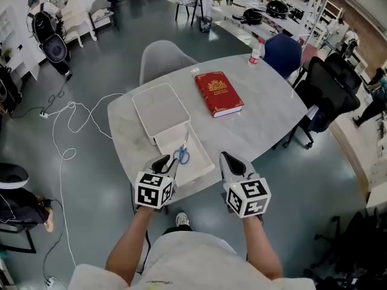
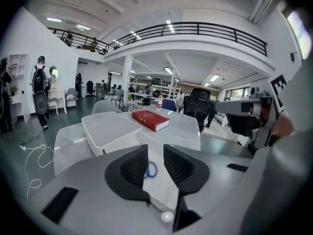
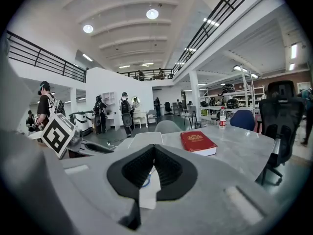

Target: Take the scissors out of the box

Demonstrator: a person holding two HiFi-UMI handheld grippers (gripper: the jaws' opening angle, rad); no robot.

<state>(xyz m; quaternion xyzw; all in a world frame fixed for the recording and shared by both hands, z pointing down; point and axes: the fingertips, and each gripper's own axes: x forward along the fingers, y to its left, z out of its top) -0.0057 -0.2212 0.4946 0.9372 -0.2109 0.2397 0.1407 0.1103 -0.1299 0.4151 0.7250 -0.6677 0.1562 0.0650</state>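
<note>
A pair of scissors [image 1: 182, 153] with blue handles lies in the open white box [image 1: 203, 162] near the table's front edge. The box's white lid [image 1: 160, 110] rests just behind it. My left gripper [image 1: 164, 162] hovers at the box's near left corner, open with a narrow gap and nothing held. In the left gripper view the blue handles [image 2: 152, 169] show between the jaws, beyond them. My right gripper [image 1: 232, 161] is shut and empty, to the right of the box. In the right gripper view, part of the blue handle [image 3: 145, 182] peeks out below the closed jaws.
A red book [image 1: 218, 93] lies right of the lid. A water bottle [image 1: 256, 52] stands at the far table edge. A grey chair [image 1: 163, 56], a blue chair [image 1: 282, 53] and a black office chair [image 1: 329, 89] ring the table. A white cable [image 1: 72, 119] trails on the floor at left.
</note>
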